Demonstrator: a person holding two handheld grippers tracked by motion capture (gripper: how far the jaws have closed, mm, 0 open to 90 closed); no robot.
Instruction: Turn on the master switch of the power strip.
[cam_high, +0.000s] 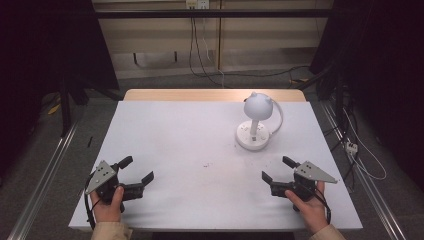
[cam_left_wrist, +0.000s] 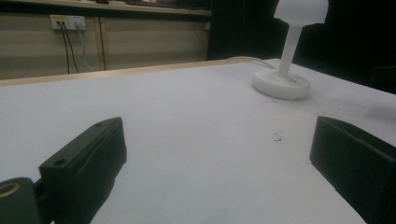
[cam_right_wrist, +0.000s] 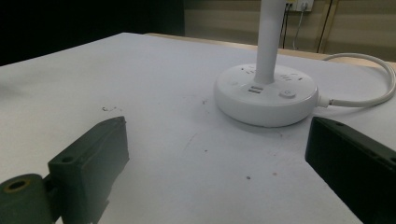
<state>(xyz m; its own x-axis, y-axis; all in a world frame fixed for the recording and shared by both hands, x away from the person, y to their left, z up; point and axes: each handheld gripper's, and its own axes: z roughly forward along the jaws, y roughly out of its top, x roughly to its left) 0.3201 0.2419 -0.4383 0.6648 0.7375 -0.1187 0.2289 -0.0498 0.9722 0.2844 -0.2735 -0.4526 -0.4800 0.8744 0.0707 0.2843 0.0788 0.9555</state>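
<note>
A white desk lamp with a round base and a domed shade stands upright on the white table, right of the middle and toward the back. Its white cable loops behind it. In the right gripper view the lamp's base with sockets and a button lies just ahead. The left gripper view has the lamp far off at upper right. My left gripper rests near the front left corner, open and empty. My right gripper rests at the front right, open and empty, short of the lamp.
A wooden strip edges the table's far side. Cables hang from a wall socket beyond it, and more cables with a power strip lie on the floor at the right. Metal rails flank the table.
</note>
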